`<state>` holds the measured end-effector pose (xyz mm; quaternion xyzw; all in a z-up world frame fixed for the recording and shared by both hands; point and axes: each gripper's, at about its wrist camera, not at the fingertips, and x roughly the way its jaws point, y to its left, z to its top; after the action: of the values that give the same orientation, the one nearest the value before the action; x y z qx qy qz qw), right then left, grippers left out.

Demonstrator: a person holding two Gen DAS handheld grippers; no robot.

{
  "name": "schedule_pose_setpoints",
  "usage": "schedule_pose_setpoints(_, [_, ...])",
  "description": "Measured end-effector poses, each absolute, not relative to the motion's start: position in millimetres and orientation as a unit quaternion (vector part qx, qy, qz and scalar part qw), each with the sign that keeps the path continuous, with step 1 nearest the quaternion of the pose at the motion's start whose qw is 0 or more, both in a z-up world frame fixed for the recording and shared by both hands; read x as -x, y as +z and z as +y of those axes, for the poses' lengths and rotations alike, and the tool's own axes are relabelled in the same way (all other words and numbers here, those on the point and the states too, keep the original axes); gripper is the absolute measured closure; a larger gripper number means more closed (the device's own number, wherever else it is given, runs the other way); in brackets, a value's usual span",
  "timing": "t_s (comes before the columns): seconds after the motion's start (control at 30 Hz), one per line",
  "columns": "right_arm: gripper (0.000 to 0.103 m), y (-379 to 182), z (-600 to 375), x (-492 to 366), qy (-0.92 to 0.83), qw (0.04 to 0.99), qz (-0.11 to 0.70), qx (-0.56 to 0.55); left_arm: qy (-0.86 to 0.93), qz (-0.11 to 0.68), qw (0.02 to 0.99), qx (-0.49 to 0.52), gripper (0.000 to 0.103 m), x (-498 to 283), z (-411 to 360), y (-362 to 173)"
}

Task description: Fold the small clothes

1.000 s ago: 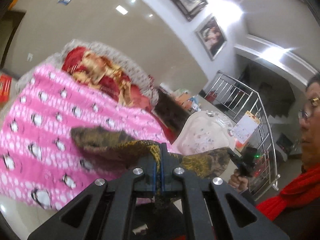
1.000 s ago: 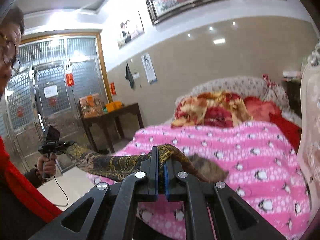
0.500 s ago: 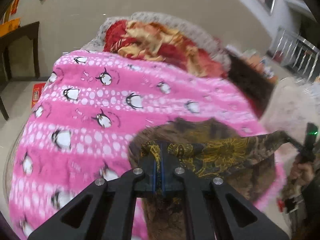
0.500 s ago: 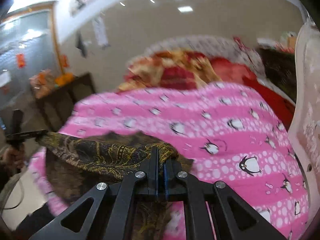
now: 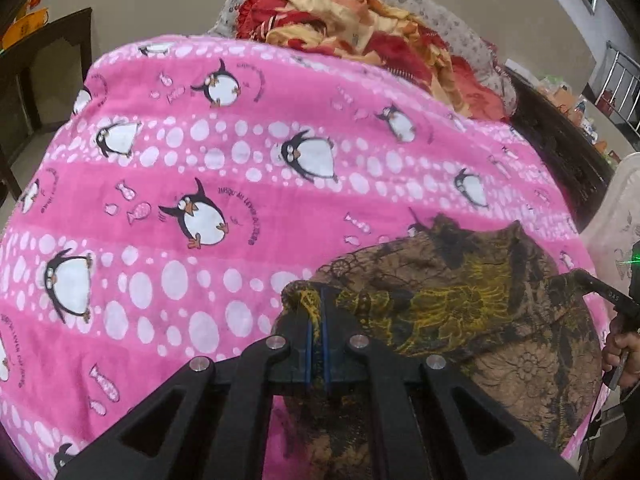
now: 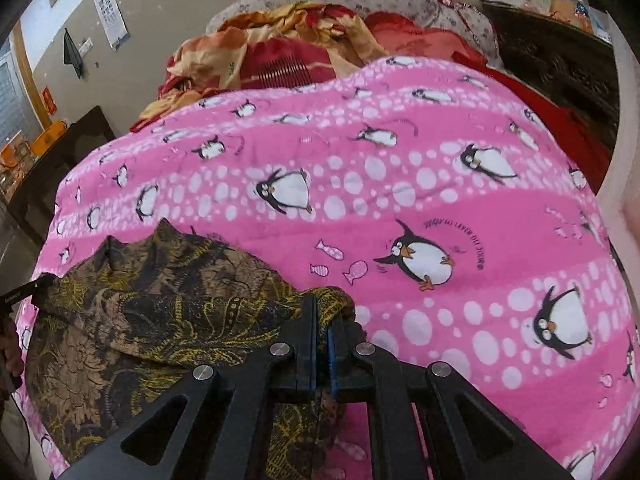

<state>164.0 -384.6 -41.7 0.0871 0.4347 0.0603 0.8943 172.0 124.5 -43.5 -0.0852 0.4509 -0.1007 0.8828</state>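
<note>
Your left gripper [image 5: 316, 322] is clamped tight on a bunched corner of the brown and yellow paisley-patterned garment [image 5: 472, 308], its blue-lined jaws pressed together with cloth between them; to its left lies only the pink fleece blanket printed with penguins and white dots [image 5: 192, 152], which covers the bed; the garment lies spread on that blanket at its near edge, between your two grippers, with its upper layer stretched taut from one clamp to the other and a lower layer flat beneath it; beyond the blanket, at the head of the bed, sits a crumpled red and gold quilt [image 5: 360, 20]; at the left edge of the left wrist view stands a dark wooden table [image 5: 44, 64].

Your right gripper [image 6: 320, 326] is likewise closed on the opposite bunched corner of the garment [image 6: 152, 300]; in the right wrist view the cloth runs off to the left, where the tip of your other tool pinches it; to the right of your right gripper the blanket [image 6: 440, 184] lies bare, and the quilt [image 6: 288, 52] is piled behind it.
</note>
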Motion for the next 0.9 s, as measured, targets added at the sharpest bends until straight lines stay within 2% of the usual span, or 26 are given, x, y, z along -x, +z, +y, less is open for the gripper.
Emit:
schedule_pose_setpoints(0.23, [0.093,-58,-395,-170,0.068,0.861,0.482,-0.149,-0.112,0.486,0.864,0.068,0.097,-190,117,-58])
schedule_pose_setpoints(0.3, [0.078,-51,-406,-163,0.078,0.854,0.479,-0.186,-0.121,0.493,0.858,0.078,0.095,-191,123,-52])
schedule_pose_setpoints(0.4, [0.065,-32,-420,-145,0.071,0.865,0.455,-0.201,-0.138,0.485,0.861,0.071,0.09,-181,128,-34])
schedule_pose_setpoints(0.43, [0.063,-26,-422,-140,0.071,0.868,0.449,-0.202,-0.144,0.482,0.861,0.07,0.081,-176,129,-29])
schedule_pose_setpoints(0.47, [0.061,-18,-426,-133,0.068,0.872,0.441,-0.202,-0.142,0.478,0.865,0.062,0.046,-173,130,-23])
schedule_pose_setpoints(0.53, [0.06,-4,-428,-120,0.065,0.882,0.426,-0.193,-0.104,0.438,0.893,0.026,0.004,-161,132,-9])
schedule_pose_setpoints(0.6, [0.06,10,-418,-109,0.073,0.89,0.417,-0.169,-0.099,0.419,0.902,0.031,0.005,-158,137,0])
schedule_pose_setpoints(0.67, [0.06,19,-399,-104,0.093,0.894,0.415,-0.142,-0.091,0.414,0.904,0.058,0.017,-151,138,10])
schedule_pose_setpoints(0.73, [0.06,25,-368,-104,0.107,0.894,0.426,-0.093,-0.12,0.405,0.905,0.061,0.023,-135,122,18])
schedule_pose_setpoints(0.8, [0.06,22,-340,-109,0.113,0.887,0.445,-0.054,-0.14,0.41,0.9,0.048,0.036,-119,97,17])
schedule_pose_setpoints(0.87, [0.06,12,-319,-115,0.11,0.878,0.465,-0.029,-0.139,0.454,0.88,0.015,0.052,-109,62,-2])
schedule_pose_setpoints(0.9, [0.06,1,-309,-122,0.103,0.868,0.485,-0.013,-0.129,0.474,0.871,0.002,0.056,-108,53,-13])
